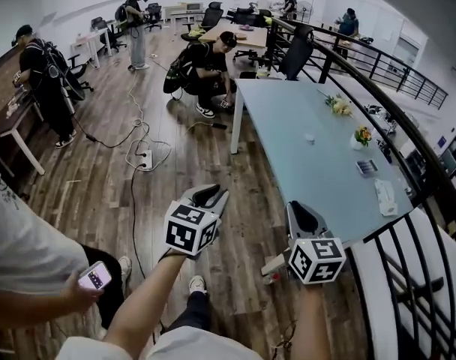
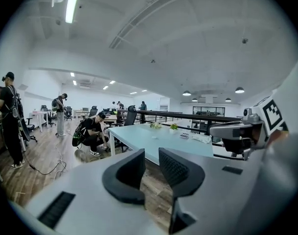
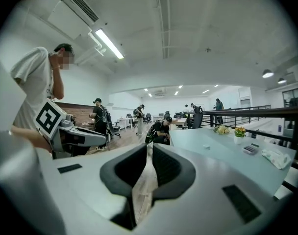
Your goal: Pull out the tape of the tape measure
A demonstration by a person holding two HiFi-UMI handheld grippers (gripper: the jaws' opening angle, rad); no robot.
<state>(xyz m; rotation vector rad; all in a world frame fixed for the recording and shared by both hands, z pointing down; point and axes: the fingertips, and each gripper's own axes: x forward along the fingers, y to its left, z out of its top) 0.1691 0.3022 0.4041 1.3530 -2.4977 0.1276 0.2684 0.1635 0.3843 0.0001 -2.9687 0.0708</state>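
No tape measure can be made out in any view. My left gripper (image 1: pixel 213 193) is held over the wooden floor, to the left of the pale blue table's (image 1: pixel 303 163) near end. Its jaws stand open with nothing between them (image 2: pixel 151 163). My right gripper (image 1: pixel 303 210) hangs by the table's near edge. Its jaws are only a narrow slit apart, with nothing between them (image 3: pixel 150 151). On the table lie a small white object (image 1: pixel 309 137), a dark flat device (image 1: pixel 367 167) and a white cloth (image 1: pixel 384 195). Each gripper shows in the other's view.
A black railing (image 1: pixel 408 148) runs along the table's right side. A person crouches (image 1: pixel 209 70) at the table's far left corner. Cables and a power strip (image 1: pixel 142 156) lie on the floor. A person's hand holding a phone (image 1: pixel 93 277) is at my left. Others stand by the far desks.
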